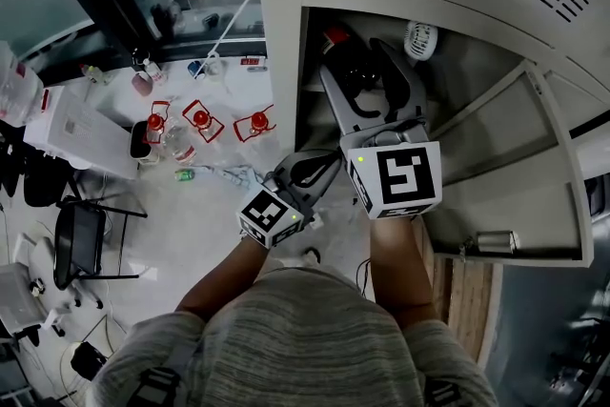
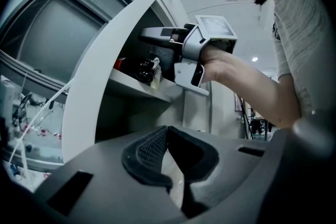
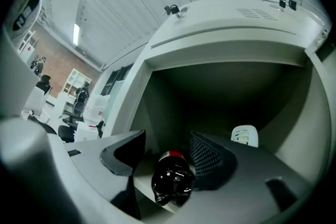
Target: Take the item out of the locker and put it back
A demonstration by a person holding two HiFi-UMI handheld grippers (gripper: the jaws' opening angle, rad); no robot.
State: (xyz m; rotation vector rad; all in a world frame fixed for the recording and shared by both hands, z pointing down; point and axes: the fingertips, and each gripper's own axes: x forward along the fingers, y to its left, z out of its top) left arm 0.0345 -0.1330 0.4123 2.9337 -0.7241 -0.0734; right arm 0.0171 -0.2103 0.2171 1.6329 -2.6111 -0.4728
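A dark bottle with a red cap (image 3: 170,181) lies on the shelf inside the open grey locker (image 3: 220,23). My right gripper (image 3: 167,138) is open, with one finger on each side of the bottle and a gap on the left side. In the head view, the right gripper (image 1: 376,76) reaches into the locker, and the bottle's red cap (image 1: 335,39) shows just past it. My left gripper (image 1: 307,172) hangs outside, below the locker opening. Its pads meet at the tips, so the left gripper (image 2: 167,131) is shut on nothing. From there the bottle (image 2: 146,71) shows on the shelf.
A small white vented object (image 1: 419,39) stands at the locker's back right. The locker door (image 1: 505,167) is swung open to the right, with a metal latch (image 1: 496,241) on it. To the left are red-capped flasks (image 1: 200,119), a white box (image 1: 71,129) and a black chair (image 1: 81,238).
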